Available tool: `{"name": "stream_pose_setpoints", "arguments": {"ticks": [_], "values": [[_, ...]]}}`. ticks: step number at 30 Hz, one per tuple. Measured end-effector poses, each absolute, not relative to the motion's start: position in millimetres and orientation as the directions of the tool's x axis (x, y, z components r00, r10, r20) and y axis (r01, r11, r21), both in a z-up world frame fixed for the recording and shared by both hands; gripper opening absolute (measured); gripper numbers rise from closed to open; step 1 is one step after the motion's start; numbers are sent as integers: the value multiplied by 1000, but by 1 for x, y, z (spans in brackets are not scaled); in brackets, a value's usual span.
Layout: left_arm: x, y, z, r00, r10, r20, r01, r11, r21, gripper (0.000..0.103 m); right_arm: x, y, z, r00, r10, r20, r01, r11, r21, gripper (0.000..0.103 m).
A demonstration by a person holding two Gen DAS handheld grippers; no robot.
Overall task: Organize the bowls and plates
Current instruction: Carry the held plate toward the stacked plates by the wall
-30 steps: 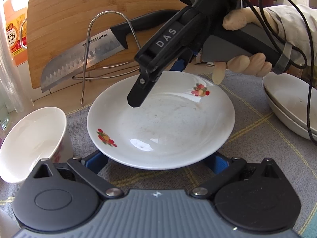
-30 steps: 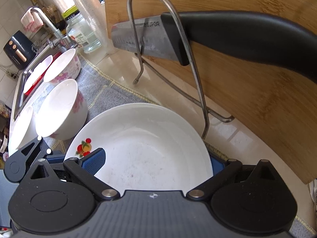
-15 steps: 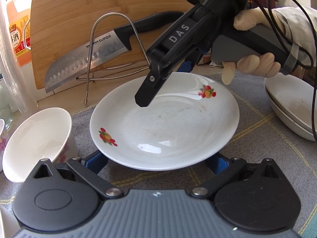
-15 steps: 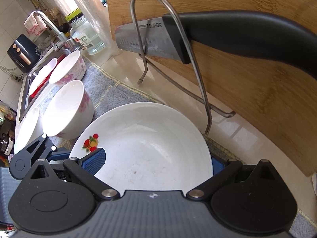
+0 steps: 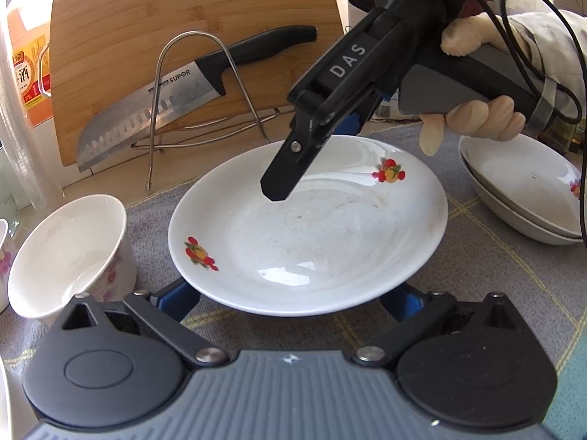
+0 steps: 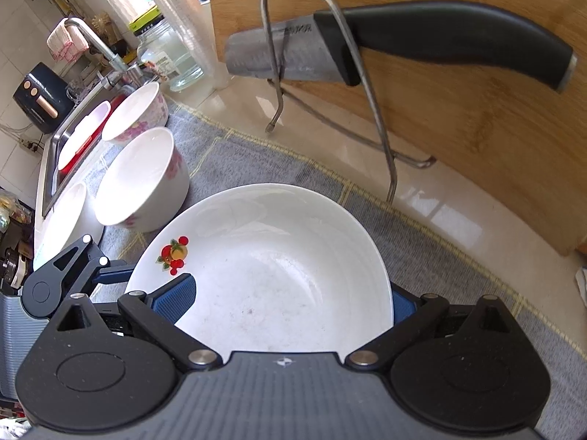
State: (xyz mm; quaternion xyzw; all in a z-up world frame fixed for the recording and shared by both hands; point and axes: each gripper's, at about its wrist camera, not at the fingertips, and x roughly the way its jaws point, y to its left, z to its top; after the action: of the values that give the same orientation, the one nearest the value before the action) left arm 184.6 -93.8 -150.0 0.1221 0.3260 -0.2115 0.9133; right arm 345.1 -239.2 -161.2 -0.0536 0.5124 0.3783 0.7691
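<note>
A white plate with red fruit motifs lies on the grey mat. My left gripper is open, its blue pads reaching under the plate's near rim on both sides. My right gripper, held by a gloved hand, is open and straddles the far rim. One finger hangs over the plate's inside and the other stays beyond the edge. In the right wrist view the plate fills the gap of my right gripper.
A floral bowl stands left of the plate, with a second bowl behind it near the sink. Stacked plates sit at the right. A knife rests in a wire rack against a cutting board.
My right gripper has shifted to the right across the plate's far rim and drawn back a little. The plate and my left gripper have hardly moved.
</note>
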Motion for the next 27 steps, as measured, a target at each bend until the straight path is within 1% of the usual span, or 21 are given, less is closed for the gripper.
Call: {"name": "stream_pose_setpoints", "arguments": {"ticks": [9, 19, 27], "values": [[175, -92, -157, 692, -319, -648, 494, 864, 101, 103, 344, -238, -168, 179, 527, -831, -650, 698, 302, 103], [176, -86, -161, 674, -366, -642, 514, 856, 51, 103, 356, -231, -169, 210, 533, -820, -681, 681, 269, 103], [174, -87, -160, 676, -357, -644, 507, 860, 56, 103, 356, -228, -169, 196, 538, -820, -683, 675, 279, 103]]}}
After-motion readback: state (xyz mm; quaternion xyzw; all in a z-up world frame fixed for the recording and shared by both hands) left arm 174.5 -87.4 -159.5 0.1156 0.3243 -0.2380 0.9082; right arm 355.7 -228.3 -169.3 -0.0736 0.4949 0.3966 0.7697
